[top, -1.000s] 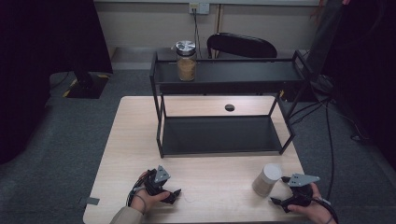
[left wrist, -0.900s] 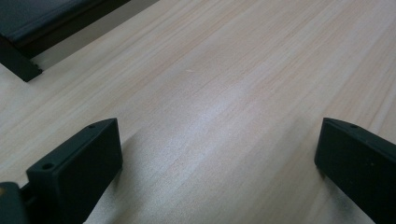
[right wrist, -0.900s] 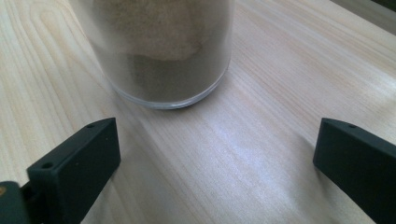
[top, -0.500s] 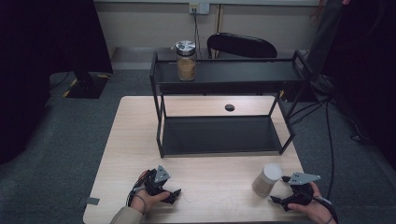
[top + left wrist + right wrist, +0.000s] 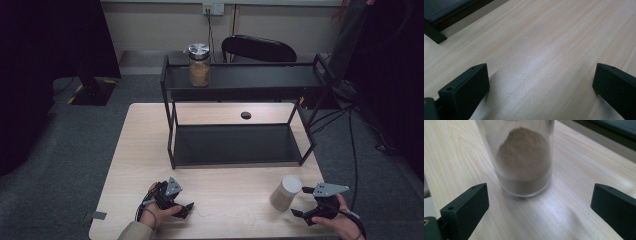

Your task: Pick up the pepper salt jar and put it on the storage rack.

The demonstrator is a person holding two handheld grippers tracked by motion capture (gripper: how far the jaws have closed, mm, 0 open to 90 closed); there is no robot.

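A glass jar with a pale lid [image 5: 285, 192] stands on the wooden table [image 5: 230, 195] near its front right; brown powder fills its lower part [image 5: 524, 162]. My right gripper [image 5: 302, 203] rests just right of it, open, with the jar a short way ahead of its jaws [image 5: 537, 207]. My left gripper [image 5: 186, 207] lies at the front left of the table, open over bare wood [image 5: 541, 85]. A second jar with a metal lid [image 5: 199, 65] stands on the top of the black two-tier shelf [image 5: 240, 92].
The shelf's lower tier [image 5: 235, 144] holds nothing. A small dark hole [image 5: 245, 115] sits in the table behind the shelf. A black chair [image 5: 260, 49] stands beyond the table, and cables [image 5: 350, 130] hang at the right.
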